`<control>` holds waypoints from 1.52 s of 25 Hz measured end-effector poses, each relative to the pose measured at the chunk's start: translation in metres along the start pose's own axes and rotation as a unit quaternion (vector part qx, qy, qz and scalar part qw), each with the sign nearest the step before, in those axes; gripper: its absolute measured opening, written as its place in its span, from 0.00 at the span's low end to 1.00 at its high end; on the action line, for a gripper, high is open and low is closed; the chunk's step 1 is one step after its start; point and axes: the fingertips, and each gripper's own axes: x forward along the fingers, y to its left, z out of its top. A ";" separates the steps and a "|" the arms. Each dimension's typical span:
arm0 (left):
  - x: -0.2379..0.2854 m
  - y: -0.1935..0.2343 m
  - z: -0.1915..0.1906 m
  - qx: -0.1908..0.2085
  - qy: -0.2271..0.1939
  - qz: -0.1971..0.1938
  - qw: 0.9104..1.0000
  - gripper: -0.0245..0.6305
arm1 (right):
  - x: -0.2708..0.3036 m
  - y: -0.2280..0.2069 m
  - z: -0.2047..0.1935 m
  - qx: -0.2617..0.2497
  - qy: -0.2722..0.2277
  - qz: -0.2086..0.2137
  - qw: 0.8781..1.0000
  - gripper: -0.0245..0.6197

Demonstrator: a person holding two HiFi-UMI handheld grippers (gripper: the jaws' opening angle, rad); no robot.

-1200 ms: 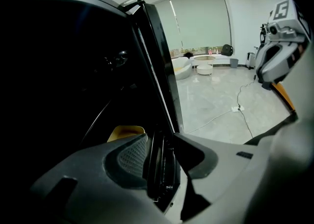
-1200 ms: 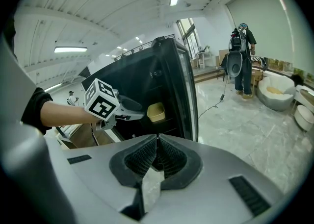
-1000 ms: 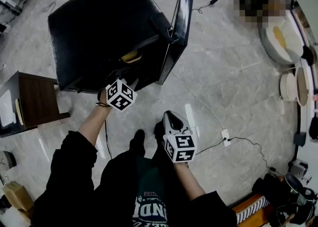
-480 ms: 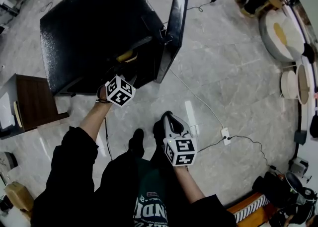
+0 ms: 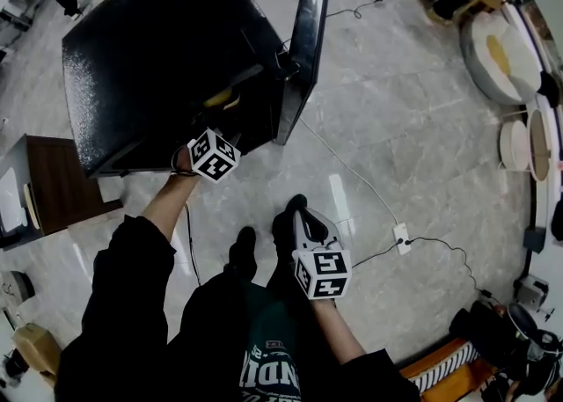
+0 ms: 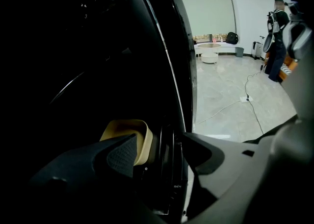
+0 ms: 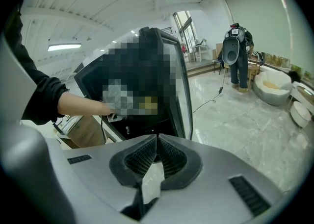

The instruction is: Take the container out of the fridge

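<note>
The left tongs reach into the black fridge past its open door, opening wide and gripping nothing. The yellow container sits on the shelf inside, just ahead of the left pad. The right tongs hang pressed together and empty. A pinch from here would likely catch only the container's thin near wall, so it could slip or tip, and the other pad could snag the door frame. Only cut-off letters, "NDI", are readable, on the person's shirt.
</note>
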 end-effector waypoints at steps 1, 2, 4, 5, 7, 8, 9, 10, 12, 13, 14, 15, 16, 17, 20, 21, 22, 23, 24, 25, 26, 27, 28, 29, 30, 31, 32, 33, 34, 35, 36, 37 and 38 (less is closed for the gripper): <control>0.003 0.001 -0.001 0.001 0.003 -0.001 1.000 0.47 | 0.000 0.000 -0.002 -0.001 0.002 0.000 1.000 0.09; 0.007 0.002 -0.003 0.001 0.008 -0.002 1.000 0.47 | 0.000 -0.001 -0.004 -0.002 0.004 0.000 1.000 0.10; 0.014 0.005 -0.009 0.003 0.018 -0.001 1.000 0.47 | 0.000 -0.001 -0.007 0.000 0.007 0.002 1.000 0.09; 0.016 0.007 -0.010 0.005 0.022 0.001 1.000 0.47 | 0.000 -0.003 -0.009 0.001 0.009 0.001 1.000 0.10; 0.021 0.008 -0.011 0.009 0.025 0.007 1.000 0.45 | -0.003 -0.007 -0.013 0.003 0.014 -0.001 1.000 0.10; 0.024 0.008 -0.010 0.010 0.026 0.009 1.000 0.45 | -0.003 -0.009 -0.015 0.004 0.017 -0.003 1.000 0.09; 0.027 0.008 -0.010 0.010 0.027 0.008 1.000 0.45 | -0.004 -0.011 -0.016 0.006 0.019 -0.004 1.000 0.09; 0.029 0.009 -0.011 0.011 0.030 0.008 0.999 0.44 | -0.005 -0.012 -0.017 0.007 0.020 -0.004 1.000 0.10; 0.034 0.013 -0.014 0.013 0.038 0.010 0.999 0.44 | -0.004 -0.012 -0.018 0.008 0.022 -0.004 1.000 0.10; 0.036 0.015 -0.016 0.014 0.041 0.013 0.999 0.43 | -0.003 -0.012 -0.018 0.009 0.022 -0.004 1.000 0.09; 0.038 0.018 -0.016 0.017 0.042 0.017 0.999 0.42 | -0.003 -0.014 -0.018 0.009 0.023 -0.005 1.000 0.09; 0.040 0.019 -0.016 0.022 0.043 0.021 0.999 0.40 | -0.003 -0.016 -0.018 0.009 0.023 -0.007 1.000 0.10; 0.043 0.020 -0.017 0.028 0.045 0.023 0.998 0.38 | -0.003 -0.018 -0.018 0.010 0.023 -0.008 1.000 0.10; 0.046 0.020 -0.018 0.035 0.048 0.023 0.998 0.38 | -0.004 -0.020 -0.018 0.012 0.023 -0.010 1.000 0.10; 0.051 0.022 -0.022 0.044 0.060 0.022 0.997 0.37 | -0.005 -0.022 -0.021 0.019 0.024 -0.015 0.999 0.10; 0.052 0.023 -0.023 0.046 0.064 0.021 0.997 0.37 | -0.006 -0.023 -0.022 0.021 0.024 -0.016 0.999 0.09; 0.052 0.024 -0.024 0.050 0.067 0.021 0.996 0.36 | -0.007 -0.023 -0.024 0.023 0.025 -0.017 0.999 0.09; 0.053 0.024 -0.025 0.058 0.071 0.023 0.996 0.32 | -0.008 -0.023 -0.026 0.025 0.025 -0.018 0.999 0.10; 0.053 0.024 -0.025 0.068 0.074 0.026 0.995 0.26 | -0.009 -0.024 -0.027 0.026 0.026 -0.019 0.999 0.09; 0.054 0.024 -0.026 0.078 0.078 0.029 0.993 0.23 | -0.010 -0.024 -0.028 0.028 0.026 -0.020 0.999 0.10; 0.054 0.023 -0.027 0.085 0.081 0.031 0.993 0.22 | -0.010 -0.025 -0.029 0.029 0.025 -0.020 0.999 0.10; 0.055 0.023 -0.028 0.089 0.085 0.030 0.992 0.22 | -0.011 -0.025 -0.029 0.029 0.024 -0.021 0.999 0.10; 0.056 0.023 -0.030 0.090 0.088 0.029 0.992 0.22 | -0.011 -0.025 -0.028 0.030 0.024 -0.021 0.999 0.10; 0.057 0.022 -0.031 0.090 0.091 0.028 0.991 0.22 | -0.012 -0.026 -0.028 0.031 0.023 -0.022 0.999 0.10; 0.058 0.022 -0.031 0.091 0.094 0.027 0.991 0.22 | -0.013 -0.027 -0.028 0.031 0.022 -0.023 0.999 0.10; 0.059 0.022 -0.031 0.092 0.097 0.027 0.991 0.22 | -0.013 -0.027 -0.028 0.032 0.021 -0.023 0.999 0.10; 0.060 0.023 -0.031 0.092 0.099 0.027 0.990 0.22 | -0.013 -0.028 -0.029 0.032 0.021 -0.024 0.999 0.09; 0.060 0.025 -0.031 0.092 0.101 0.026 0.990 0.22 | -0.013 -0.028 -0.030 0.033 0.021 -0.024 0.999 0.10; 0.061 0.025 -0.032 0.092 0.104 0.025 0.990 0.22 | -0.013 -0.029 -0.031 0.033 0.022 -0.024 0.999 0.09; 0.063 0.026 -0.033 0.091 0.107 0.023 0.990 0.22 | -0.014 -0.029 -0.032 0.034 0.024 -0.025 0.999 0.09; 0.064 0.026 -0.034 0.091 0.110 0.022 0.990 0.22 | -0.014 -0.029 -0.033 0.035 0.025 -0.025 0.999 0.09; 0.065 0.026 -0.036 0.092 0.113 0.021 0.989 0.21 | -0.015 -0.029 -0.034 0.036 0.026 -0.025 0.999 0.09; 0.065 0.026 -0.037 0.095 0.116 0.023 0.988 0.20 | -0.015 -0.030 -0.035 0.037 0.027 -0.025 0.999 0.09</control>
